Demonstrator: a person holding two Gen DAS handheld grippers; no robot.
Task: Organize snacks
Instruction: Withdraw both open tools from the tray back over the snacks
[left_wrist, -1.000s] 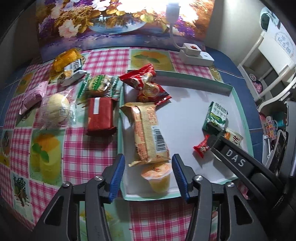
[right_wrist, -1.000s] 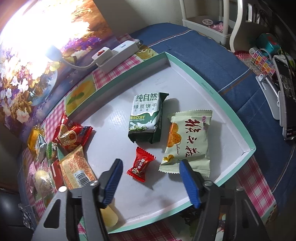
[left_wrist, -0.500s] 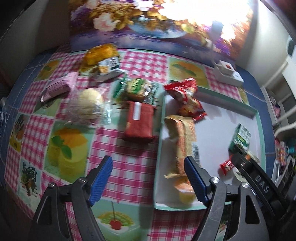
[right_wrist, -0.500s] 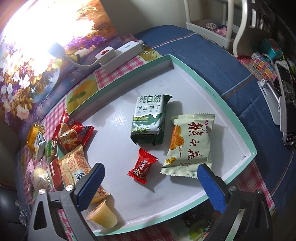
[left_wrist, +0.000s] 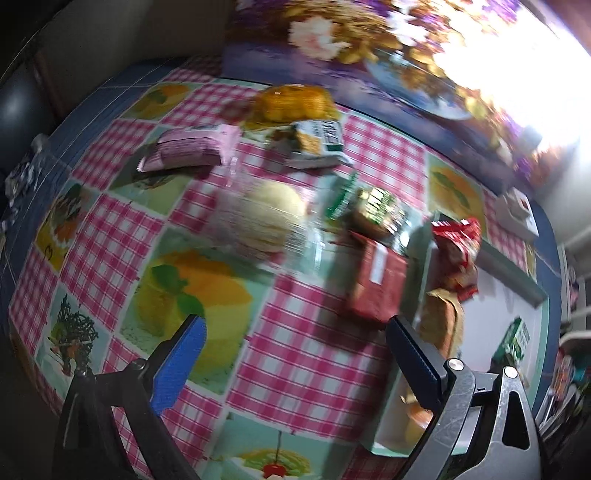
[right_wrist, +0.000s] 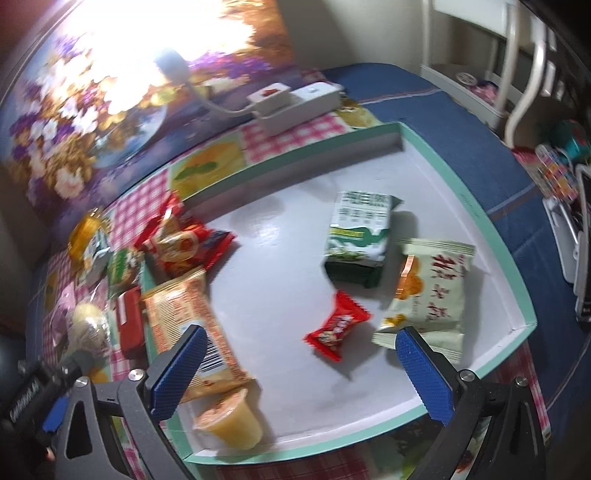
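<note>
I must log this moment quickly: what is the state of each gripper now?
Left gripper: open, holding nothing, above the tablecloth.
Right gripper: open, holding nothing, above the tray.

Left gripper (left_wrist: 291, 354) and right gripper (right_wrist: 299, 369) both empty, jaws spread wide, pointing forward and down.

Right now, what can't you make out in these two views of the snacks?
- Left wrist view: motion blur smears the label on the round pale bun in clear wrap.
- Left wrist view: the left hand-held gripper finger hides most of the orange jelly cup.
- Right wrist view: glare washes out the flower picture.
</note>
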